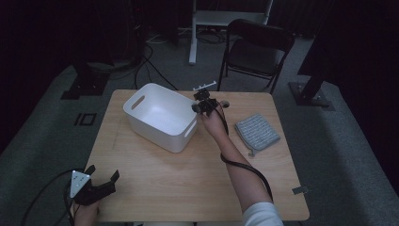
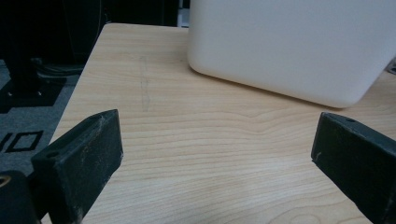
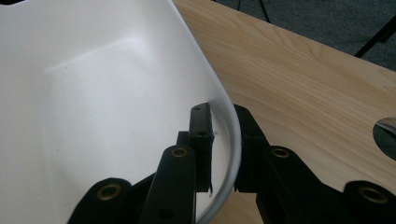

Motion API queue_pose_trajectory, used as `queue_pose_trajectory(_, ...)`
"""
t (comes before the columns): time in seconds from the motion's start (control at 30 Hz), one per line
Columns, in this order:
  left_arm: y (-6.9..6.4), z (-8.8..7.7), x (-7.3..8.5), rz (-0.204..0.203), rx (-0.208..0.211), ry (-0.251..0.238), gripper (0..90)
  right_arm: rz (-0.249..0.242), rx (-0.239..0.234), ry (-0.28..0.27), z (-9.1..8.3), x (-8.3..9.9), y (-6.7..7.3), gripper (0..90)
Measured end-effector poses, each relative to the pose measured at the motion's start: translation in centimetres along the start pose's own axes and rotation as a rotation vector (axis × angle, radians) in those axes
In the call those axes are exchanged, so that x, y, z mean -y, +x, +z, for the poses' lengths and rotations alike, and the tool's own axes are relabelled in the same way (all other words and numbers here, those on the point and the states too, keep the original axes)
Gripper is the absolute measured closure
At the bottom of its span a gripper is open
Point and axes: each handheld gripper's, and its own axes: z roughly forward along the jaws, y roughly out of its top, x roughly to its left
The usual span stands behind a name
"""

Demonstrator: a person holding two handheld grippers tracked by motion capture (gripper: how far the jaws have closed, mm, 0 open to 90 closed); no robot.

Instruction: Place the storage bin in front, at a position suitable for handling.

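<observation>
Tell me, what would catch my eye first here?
Likely the white bin on the far left part of the wooden table, with the right hand-held gripper clamped on its rim, one jaw inside and one outside. Next, the left hand-held gripper open at the near left corner, and a grey potholder lying at the right.

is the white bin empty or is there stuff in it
Empty as far as shown: the white bin stands upright on the table, its visible inside bare white; the right gripper clamps its rim.

white bin (image 2: 289, 46) — top cut off by frame
</observation>
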Motion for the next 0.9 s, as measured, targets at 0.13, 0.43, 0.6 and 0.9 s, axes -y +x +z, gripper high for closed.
queue_pose_trajectory(0.13, 0.0, 0.0, 0.0, 0.002, 0.000, 0.001, 2.1, -0.002, -0.006, 0.002, -0.4, 0.4, -0.1, 80.9)
queue_pose_trajectory(0.43, -0.2, 0.1, 0.0, 0.005, -0.004, 0.003, 2.1, -0.015, -0.013, 0.012, -1.4, 1.3, -0.2, 81.2)
queue_pose_trajectory(0.6, -0.2, 0.1, 0.0, 0.008, -0.006, 0.006, 2.1, -0.021, -0.019, 0.015, -2.0, 2.0, -0.5, 81.3)
queue_pose_trajectory(0.9, -0.3, 0.1, 0.1, 0.015, -0.007, 0.014, 2.1, -0.028, -0.027, 0.017, -3.2, 3.2, -0.8, 81.4)
